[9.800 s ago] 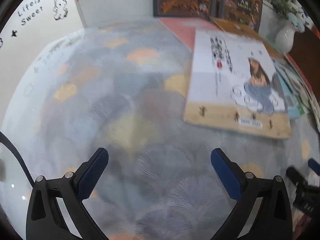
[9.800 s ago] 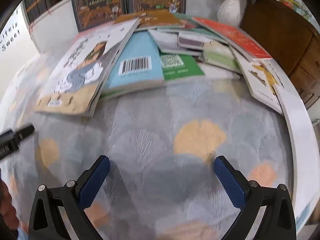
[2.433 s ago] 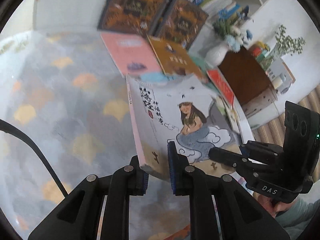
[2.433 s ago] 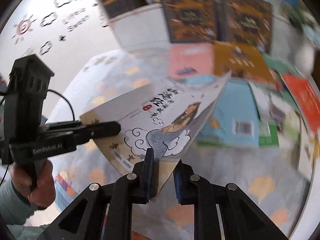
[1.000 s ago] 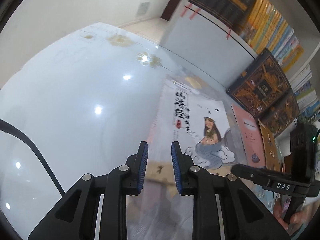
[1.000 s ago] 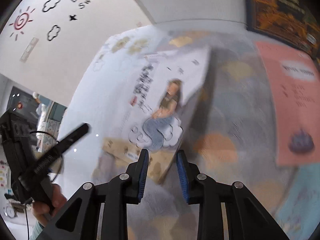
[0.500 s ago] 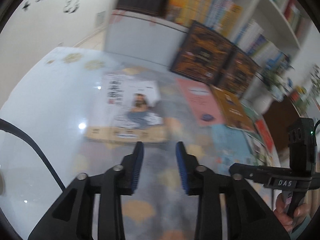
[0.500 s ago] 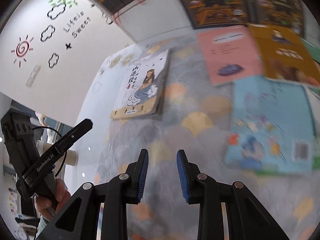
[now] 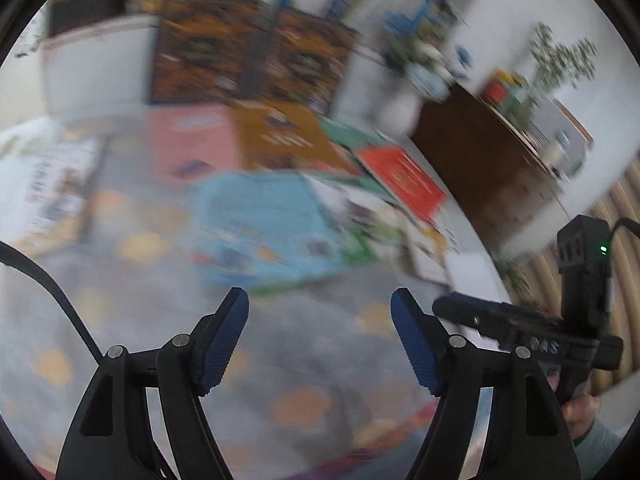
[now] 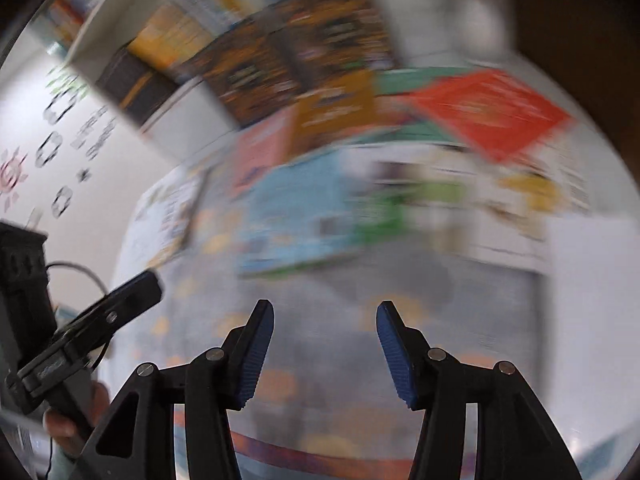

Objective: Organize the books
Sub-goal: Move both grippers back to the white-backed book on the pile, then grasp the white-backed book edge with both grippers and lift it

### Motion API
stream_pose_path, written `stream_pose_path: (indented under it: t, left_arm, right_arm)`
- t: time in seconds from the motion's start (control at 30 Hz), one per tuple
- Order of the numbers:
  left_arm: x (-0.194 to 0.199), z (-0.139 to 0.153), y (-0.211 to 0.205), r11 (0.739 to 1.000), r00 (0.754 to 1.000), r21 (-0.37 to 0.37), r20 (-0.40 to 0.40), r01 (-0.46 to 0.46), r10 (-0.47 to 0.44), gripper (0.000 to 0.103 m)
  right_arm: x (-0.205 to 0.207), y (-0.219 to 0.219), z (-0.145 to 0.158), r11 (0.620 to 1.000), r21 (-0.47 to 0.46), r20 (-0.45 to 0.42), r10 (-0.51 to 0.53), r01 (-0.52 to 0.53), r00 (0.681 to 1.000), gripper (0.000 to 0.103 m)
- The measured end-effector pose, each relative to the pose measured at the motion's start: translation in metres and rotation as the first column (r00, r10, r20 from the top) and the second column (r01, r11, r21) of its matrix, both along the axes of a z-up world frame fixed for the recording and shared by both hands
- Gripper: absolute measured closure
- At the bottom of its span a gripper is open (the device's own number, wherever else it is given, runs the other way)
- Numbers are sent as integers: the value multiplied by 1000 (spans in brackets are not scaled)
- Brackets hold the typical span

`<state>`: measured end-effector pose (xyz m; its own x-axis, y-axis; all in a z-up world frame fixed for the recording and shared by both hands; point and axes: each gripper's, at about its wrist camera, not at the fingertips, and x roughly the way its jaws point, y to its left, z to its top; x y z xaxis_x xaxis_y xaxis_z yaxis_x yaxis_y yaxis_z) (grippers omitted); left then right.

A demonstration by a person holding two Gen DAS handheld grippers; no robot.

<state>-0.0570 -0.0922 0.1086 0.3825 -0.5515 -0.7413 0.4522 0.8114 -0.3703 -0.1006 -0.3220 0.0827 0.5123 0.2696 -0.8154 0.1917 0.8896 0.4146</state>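
left wrist view, blurred: your left gripper (image 9: 320,336) and right gripper (image 10: 325,354) both gape wide and empty, poised over the tablecloth (image 9: 304,344) near the light-blue book (image 9: 264,224), probably your next pick.

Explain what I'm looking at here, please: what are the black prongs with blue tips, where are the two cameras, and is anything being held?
No robot here: a person holds a two-finger gripper in each hand, each with a fisheye camera looking along its fingers. The left gripper fills the bottom of the left wrist view, and the right gripper the bottom of the right wrist view. Each also shows in the other's picture. Both stand open and hold nothing. Both pictures are motion-blurred. Ahead, on a patterned tablecloth, lie loose books: a light blue book, a red book, a pink book and a white illustrated book off to the left.
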Motion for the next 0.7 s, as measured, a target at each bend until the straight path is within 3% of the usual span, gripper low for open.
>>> stream_pose_path:
  t: [0.17,0.33,0.47,0.7]
  left_arm:
    - [-29,-27,-103,990,986,-25,-87,142,-143,32]
    - [-46,-63,-183,981,965,-34,-175,190,-193,35]
    - [-54,-84,-214,986,960,-37,-222,165,-169,39]
    - [-61,-105,-226,994,954,-44,-279,98,-107,39]
  right_arm:
    - [-54,-115,-23,978,-17,-64,-207,206,976,59]
    - [-78,-200,-47,955,-59,-127,-295,289,947,63]
    - [-79,-226,-63,963,-100,-167,-265,251,950,66]
    - [-84,-234,-73,960,-203,-173,-231,195,958,67]
